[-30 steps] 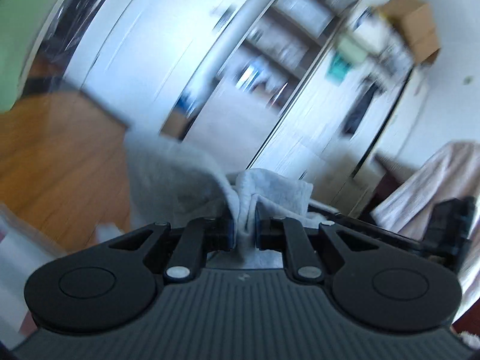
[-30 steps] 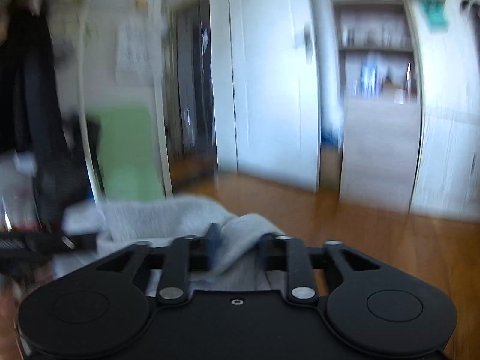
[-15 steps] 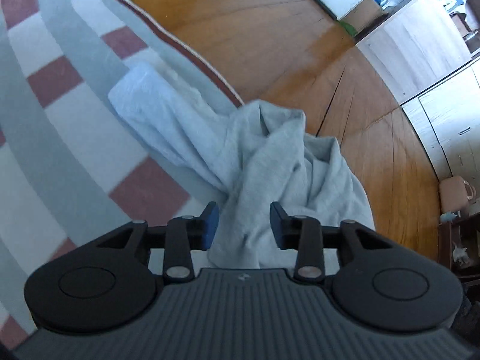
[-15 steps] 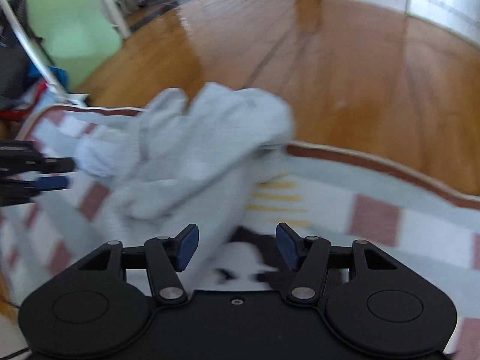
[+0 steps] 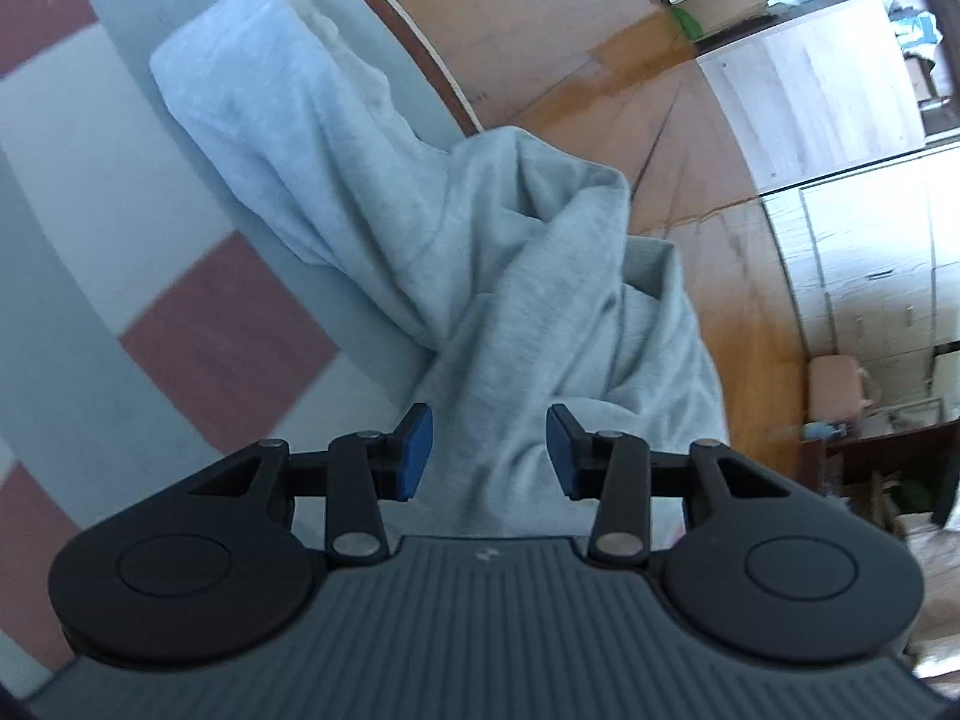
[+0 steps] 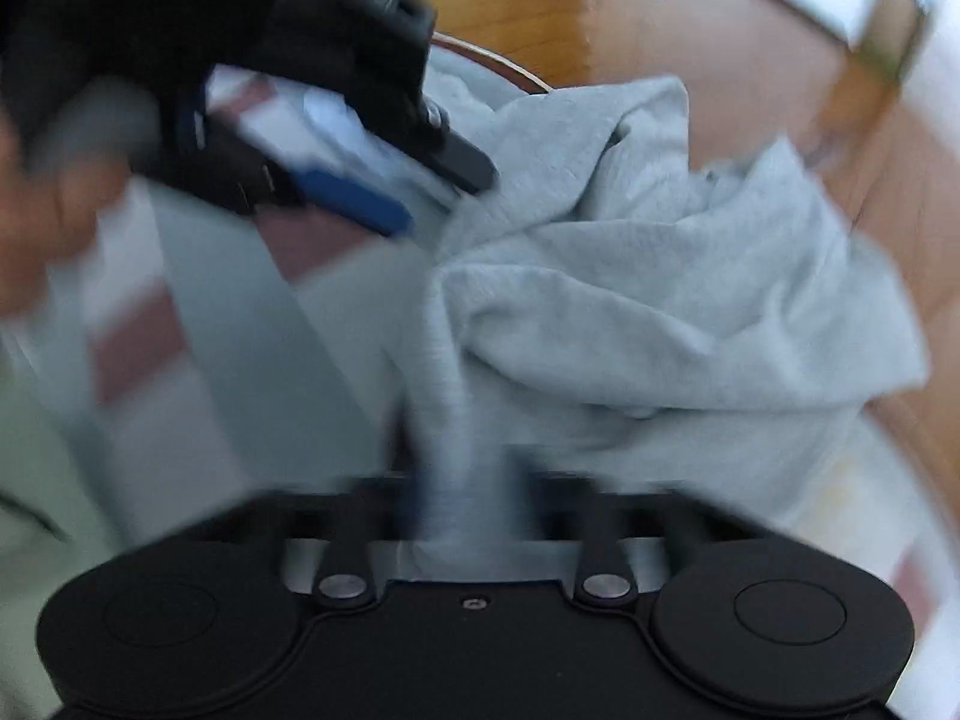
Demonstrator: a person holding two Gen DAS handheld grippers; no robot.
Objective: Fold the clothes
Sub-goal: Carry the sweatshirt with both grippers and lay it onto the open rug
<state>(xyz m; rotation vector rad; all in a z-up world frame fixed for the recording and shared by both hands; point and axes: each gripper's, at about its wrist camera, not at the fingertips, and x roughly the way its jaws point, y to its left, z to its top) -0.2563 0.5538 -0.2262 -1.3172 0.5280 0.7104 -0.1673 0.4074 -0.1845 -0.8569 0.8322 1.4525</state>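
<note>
Grey sweatshirt (image 5: 540, 300) lies in a crumpled heap on the striped rug (image 5: 228, 348), one edge hanging over the rug border onto the wood floor (image 5: 540, 30). Not folded: twisted ridges, layers bunched on each other, one limb of cloth trailing up-left.

Left hand-held gripper (image 5: 483, 459): jaws spread, a ridge of cloth runs between the pads but nothing is pinched. Right hand-held gripper (image 6: 474, 516): heavy motion blur, a rope of fabric runs up between the fingers; can't tell if it's clamped or just passing through.

Risks as I see them:
- Closing left where it is likely grabs a multi-layer bunch, not a single edge, so any lift drags the whole heap rather than spreading it.
- Twisted cloth between the two grippers: pulling apart may tighten the twist.
- Grippers sit near each other in the right wrist view; collision possible if both go for the same ridge.
- The overhanging part could slide further onto the floor.
</note>
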